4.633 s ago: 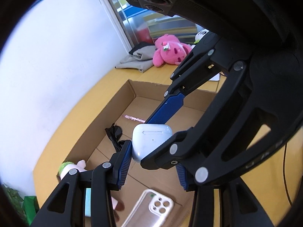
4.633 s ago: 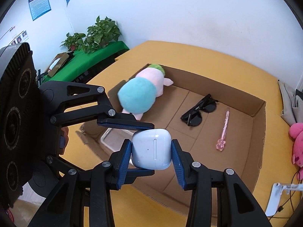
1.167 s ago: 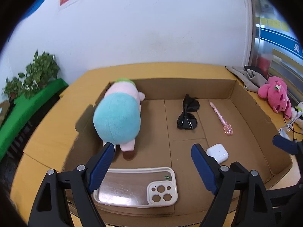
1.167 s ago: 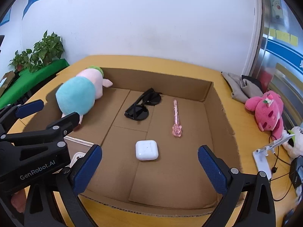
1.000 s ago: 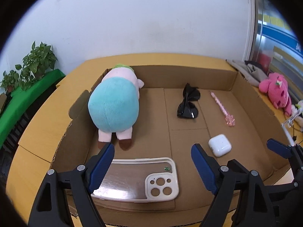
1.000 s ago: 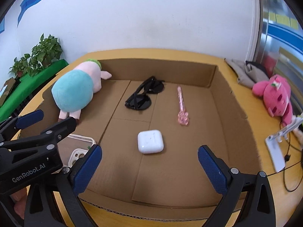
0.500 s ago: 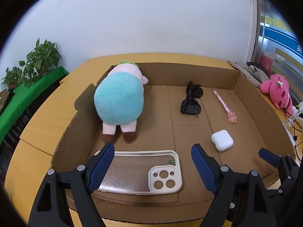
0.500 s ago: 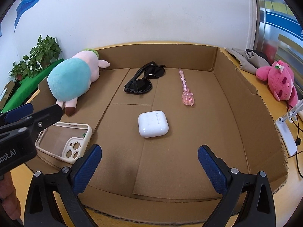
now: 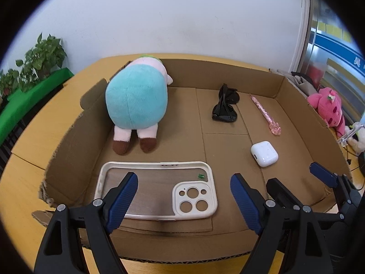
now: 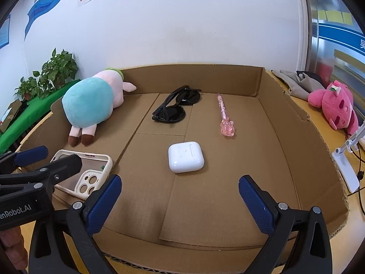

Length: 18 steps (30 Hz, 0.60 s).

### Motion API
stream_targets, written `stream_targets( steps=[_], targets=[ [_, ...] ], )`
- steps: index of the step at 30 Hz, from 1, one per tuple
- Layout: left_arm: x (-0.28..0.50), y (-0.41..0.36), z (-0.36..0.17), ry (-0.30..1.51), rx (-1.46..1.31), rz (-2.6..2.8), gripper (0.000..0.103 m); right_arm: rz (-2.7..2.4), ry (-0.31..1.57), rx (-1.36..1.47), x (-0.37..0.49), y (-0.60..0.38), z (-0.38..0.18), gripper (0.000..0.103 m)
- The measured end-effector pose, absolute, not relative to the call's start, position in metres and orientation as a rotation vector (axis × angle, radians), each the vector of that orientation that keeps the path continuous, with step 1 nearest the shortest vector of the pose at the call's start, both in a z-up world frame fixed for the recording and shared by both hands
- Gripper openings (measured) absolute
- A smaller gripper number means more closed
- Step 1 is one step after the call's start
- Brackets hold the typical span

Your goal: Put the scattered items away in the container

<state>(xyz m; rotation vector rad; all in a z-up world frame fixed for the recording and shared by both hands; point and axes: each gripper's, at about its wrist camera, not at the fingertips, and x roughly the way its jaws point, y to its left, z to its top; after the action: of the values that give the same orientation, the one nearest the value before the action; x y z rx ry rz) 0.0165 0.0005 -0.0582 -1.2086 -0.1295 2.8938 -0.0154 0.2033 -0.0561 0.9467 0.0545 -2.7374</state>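
Observation:
A shallow cardboard box (image 9: 294, 96) (image 10: 280, 105) lies on the yellow table. Inside it rest a teal and pink plush toy (image 9: 136, 100) (image 10: 91, 105), black sunglasses (image 9: 224, 107) (image 10: 176, 108), a pink pen (image 9: 265, 114) (image 10: 224, 116), a white earbud case (image 9: 264, 153) (image 10: 185, 156) and a cream phone case (image 9: 157, 194) (image 10: 85, 173). My left gripper (image 9: 183, 196) stands open over the phone case at the box's near edge, holding nothing. My right gripper (image 10: 180, 196) is open too, just short of the earbud case, with nothing between its fingers.
A pink plush (image 9: 328, 105) (image 10: 335, 107), grey cloth (image 10: 296, 80) and a white stand with a cable (image 10: 346, 159) lie on the table right of the box. Potted plants (image 9: 34, 61) on a green surface stand at the left.
Both grippers have sunk lower and closer to the box's near edge, so the box contents look larger. The earbud case, held 4.6 s ago, lies free on the box floor.

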Motion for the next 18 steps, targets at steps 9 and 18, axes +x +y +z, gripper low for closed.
stream_targets(
  steps=[9, 18],
  targets=[
    [0.012, -0.012, -0.072, -0.215, -1.212, 2.852, 0.086, -2.748, 0.061, 0.893, -0.011, 0.204, -0.060, 0.103],
    [0.009, -0.015, -0.079, -0.215, -1.197, 2.801, 0.090, -2.736, 0.073, 0.904, -0.008, 0.203, -0.061, 0.103]
  ],
)
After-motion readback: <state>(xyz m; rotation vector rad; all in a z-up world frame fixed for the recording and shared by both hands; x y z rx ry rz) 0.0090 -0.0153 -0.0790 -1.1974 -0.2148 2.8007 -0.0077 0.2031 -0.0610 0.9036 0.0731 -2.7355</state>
